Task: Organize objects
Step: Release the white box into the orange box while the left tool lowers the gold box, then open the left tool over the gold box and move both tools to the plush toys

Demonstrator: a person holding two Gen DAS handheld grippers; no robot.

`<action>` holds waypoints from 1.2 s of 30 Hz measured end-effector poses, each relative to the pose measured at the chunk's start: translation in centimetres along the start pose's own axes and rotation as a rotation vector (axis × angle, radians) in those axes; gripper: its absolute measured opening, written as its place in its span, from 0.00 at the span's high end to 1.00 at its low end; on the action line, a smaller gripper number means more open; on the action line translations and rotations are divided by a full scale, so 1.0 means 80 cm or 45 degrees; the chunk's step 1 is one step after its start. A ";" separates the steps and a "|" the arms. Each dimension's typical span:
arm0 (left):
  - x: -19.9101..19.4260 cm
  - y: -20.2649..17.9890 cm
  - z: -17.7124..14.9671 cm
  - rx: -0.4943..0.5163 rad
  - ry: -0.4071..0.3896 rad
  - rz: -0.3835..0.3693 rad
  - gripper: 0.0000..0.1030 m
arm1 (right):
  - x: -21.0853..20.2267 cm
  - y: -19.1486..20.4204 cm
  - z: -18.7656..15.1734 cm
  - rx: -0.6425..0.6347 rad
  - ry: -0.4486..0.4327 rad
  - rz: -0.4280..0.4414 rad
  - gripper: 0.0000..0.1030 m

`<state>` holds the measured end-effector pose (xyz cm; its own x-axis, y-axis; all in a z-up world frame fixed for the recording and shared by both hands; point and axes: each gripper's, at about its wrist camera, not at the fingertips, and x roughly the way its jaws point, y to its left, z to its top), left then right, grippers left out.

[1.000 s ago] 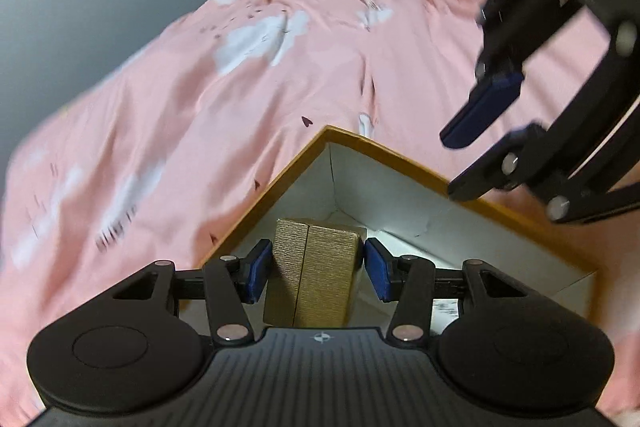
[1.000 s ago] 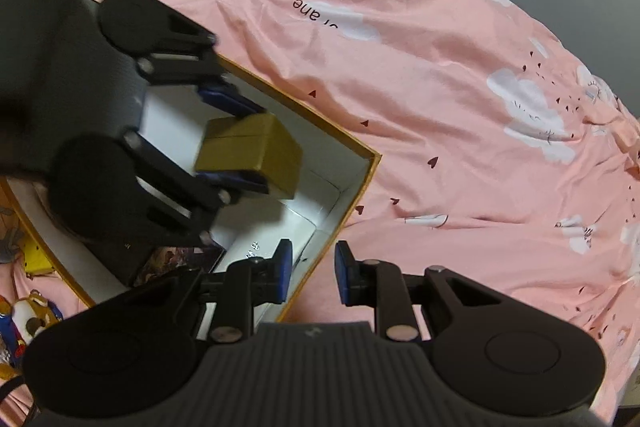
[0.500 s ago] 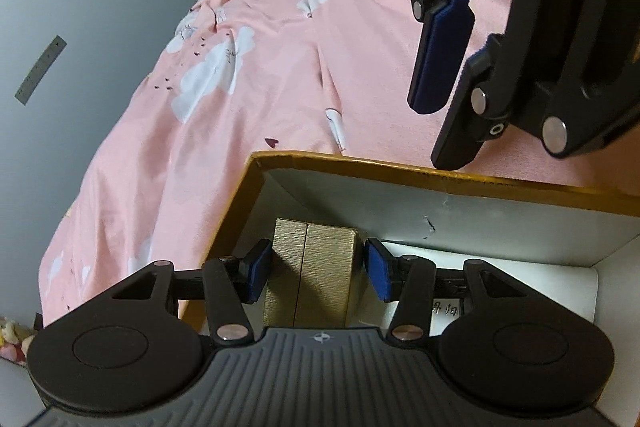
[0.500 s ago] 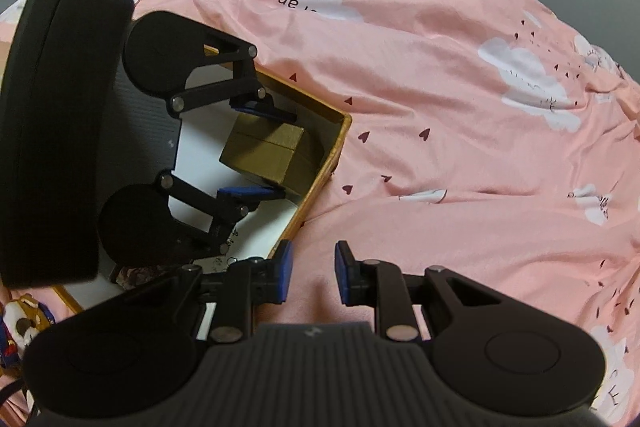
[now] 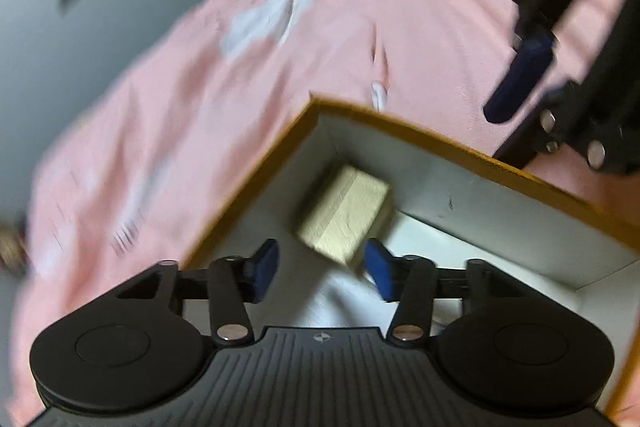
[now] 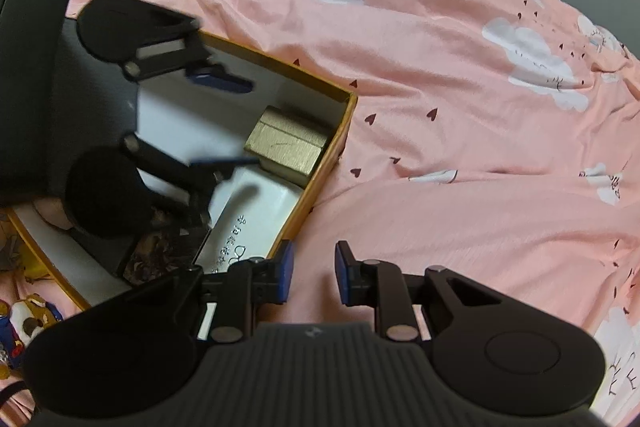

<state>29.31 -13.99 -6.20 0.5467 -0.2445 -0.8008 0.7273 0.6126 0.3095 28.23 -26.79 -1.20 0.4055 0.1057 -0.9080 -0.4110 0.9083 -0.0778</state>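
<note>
Fingers [image 5: 384,273] of the left gripper [image 5: 320,273] stand apart, narrowing, gold box [image 5: 346,213] loose beyond them.

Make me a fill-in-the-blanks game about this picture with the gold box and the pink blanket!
1. The small gold box lies in a ____ of the big open box.
2. The big open box rests on a ____ blanket with white clouds.
3. The left gripper is open and holds ____.
4. The pads of the right gripper are coloured ____.

Missing words: corner; pink; nothing; blue
</note>
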 end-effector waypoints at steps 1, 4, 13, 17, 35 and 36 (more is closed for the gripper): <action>0.001 0.007 0.000 -0.058 0.027 -0.046 0.59 | 0.002 0.000 0.000 0.003 0.006 0.001 0.77; 0.004 0.019 -0.002 -0.158 0.045 -0.126 0.71 | 0.005 0.002 0.001 0.002 0.016 -0.001 0.77; 0.016 0.028 0.005 -0.255 0.031 -0.162 0.76 | 0.004 0.006 -0.001 0.004 0.027 -0.008 0.77; -0.006 0.032 -0.001 -0.295 0.004 -0.151 0.76 | -0.007 0.009 -0.003 0.007 -0.005 -0.026 0.77; -0.208 0.002 -0.141 -0.758 0.067 -0.244 0.61 | -0.086 0.121 -0.132 0.195 -0.198 0.268 0.44; -0.208 0.001 -0.153 -0.808 0.114 -0.264 0.61 | -0.080 0.126 -0.141 0.230 -0.163 0.298 0.44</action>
<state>15.20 -0.70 0.89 0.3658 -0.3585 -0.8589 0.4135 0.8894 -0.1951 12.27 -22.92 -0.83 0.4210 0.3602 -0.8325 -0.3584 0.9092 0.2121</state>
